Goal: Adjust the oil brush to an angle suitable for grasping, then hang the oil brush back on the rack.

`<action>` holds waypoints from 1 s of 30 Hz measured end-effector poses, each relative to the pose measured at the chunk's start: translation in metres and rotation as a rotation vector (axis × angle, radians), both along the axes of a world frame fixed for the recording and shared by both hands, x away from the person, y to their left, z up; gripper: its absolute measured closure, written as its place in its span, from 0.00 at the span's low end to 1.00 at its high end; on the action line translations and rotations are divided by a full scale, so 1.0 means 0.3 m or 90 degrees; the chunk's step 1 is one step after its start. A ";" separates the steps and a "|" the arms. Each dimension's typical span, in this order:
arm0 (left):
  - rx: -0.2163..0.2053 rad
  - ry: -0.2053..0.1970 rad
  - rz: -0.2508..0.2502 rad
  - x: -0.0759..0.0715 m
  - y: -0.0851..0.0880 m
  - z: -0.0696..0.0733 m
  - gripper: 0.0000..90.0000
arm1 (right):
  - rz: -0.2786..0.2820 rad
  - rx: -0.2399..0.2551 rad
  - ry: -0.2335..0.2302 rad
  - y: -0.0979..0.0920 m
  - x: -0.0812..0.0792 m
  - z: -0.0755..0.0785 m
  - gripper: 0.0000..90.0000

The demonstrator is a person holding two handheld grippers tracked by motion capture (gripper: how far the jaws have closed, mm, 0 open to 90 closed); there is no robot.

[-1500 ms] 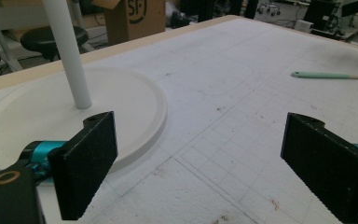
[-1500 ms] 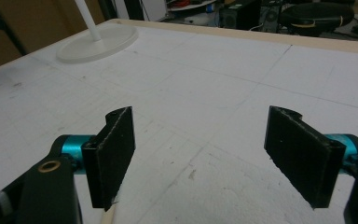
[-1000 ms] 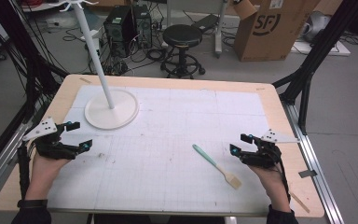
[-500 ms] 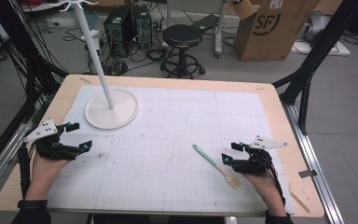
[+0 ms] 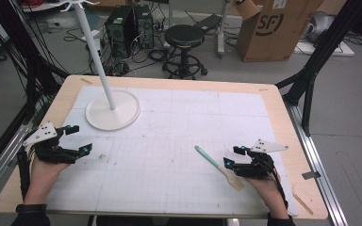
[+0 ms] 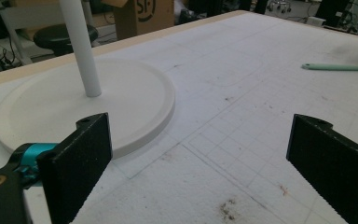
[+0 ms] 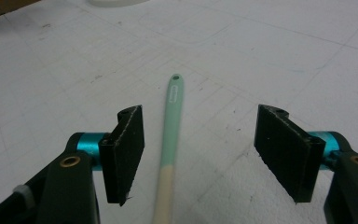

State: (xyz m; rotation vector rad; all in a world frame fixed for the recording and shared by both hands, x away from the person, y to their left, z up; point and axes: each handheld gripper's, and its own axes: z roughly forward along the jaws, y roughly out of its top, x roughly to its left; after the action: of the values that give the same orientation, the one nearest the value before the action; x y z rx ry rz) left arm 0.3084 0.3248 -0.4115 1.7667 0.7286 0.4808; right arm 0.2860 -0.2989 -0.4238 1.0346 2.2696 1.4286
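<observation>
Right gripper: slid in from the table's right edge, jaws wide, just narrowed slightly, straddling the spatula untouched.
Spatula: flat, front-right.
Left gripper: wide, idle.
Next: likely pinch.

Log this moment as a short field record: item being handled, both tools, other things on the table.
item: spatula, mint handle, pale blade, lying flat on the table mat
right tool: open, jaws straddling the spatula handle, not pressing on it
left tool: open, nothing between the jaws
other: white stand with round base, far left of mat
</observation>
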 end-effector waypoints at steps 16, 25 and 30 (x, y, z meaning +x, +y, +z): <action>0.005 0.011 0.001 0.001 -0.001 -0.008 0.08 | 0.009 -0.022 0.025 -0.001 -0.026 -0.021 0.39; 0.002 0.012 0.001 -0.005 -0.002 -0.008 0.08 | 0.027 -0.050 0.054 0.029 -0.034 -0.051 0.52; 0.004 0.014 0.000 -0.003 -0.004 -0.010 0.08 | 0.022 -0.082 0.073 0.057 -0.036 -0.071 0.59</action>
State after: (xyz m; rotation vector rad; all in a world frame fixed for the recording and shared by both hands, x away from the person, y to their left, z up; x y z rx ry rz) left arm 0.3076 0.3235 -0.4144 1.7806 0.7430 0.4648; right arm 0.2754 -0.2819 -0.4452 1.0668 2.4365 1.2457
